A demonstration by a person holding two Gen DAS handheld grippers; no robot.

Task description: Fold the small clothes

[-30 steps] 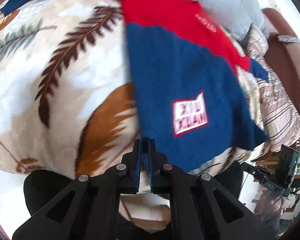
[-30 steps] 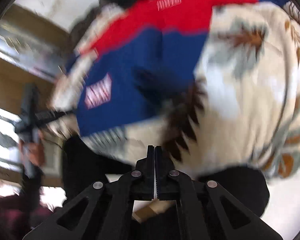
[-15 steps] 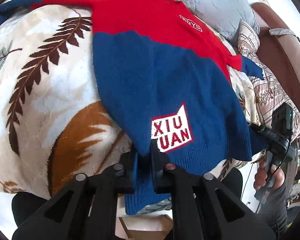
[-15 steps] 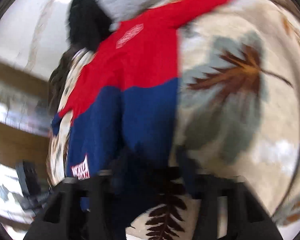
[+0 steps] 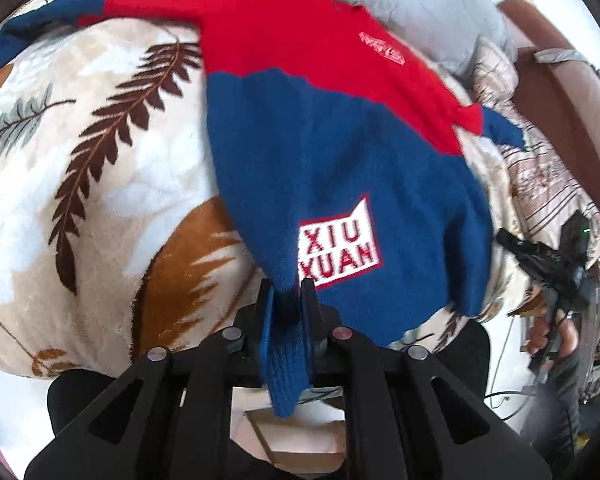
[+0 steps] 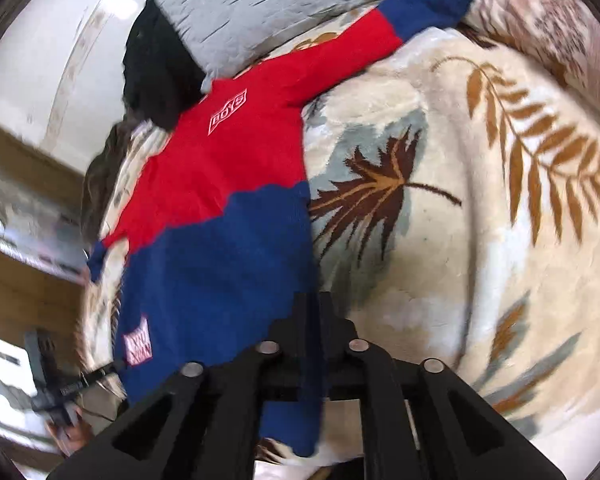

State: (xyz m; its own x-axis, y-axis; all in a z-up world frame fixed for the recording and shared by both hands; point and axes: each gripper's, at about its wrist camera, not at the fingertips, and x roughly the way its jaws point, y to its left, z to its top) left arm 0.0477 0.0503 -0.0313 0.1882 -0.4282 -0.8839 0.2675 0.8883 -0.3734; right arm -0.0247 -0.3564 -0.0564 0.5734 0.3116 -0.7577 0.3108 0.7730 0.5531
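Left wrist view: we see the red-and-blue sweater spread flat on the leaf-print blanket, sleeves out. The left claw has just been opening, yet its jaws still pinch the sweater's blue hem corner.

Right wrist view: the right claw has likewise just been opening; the opposite blue hem corner of the sweater lies between its jaws, apparently gripped. A grey pillow lies beyond the collar.
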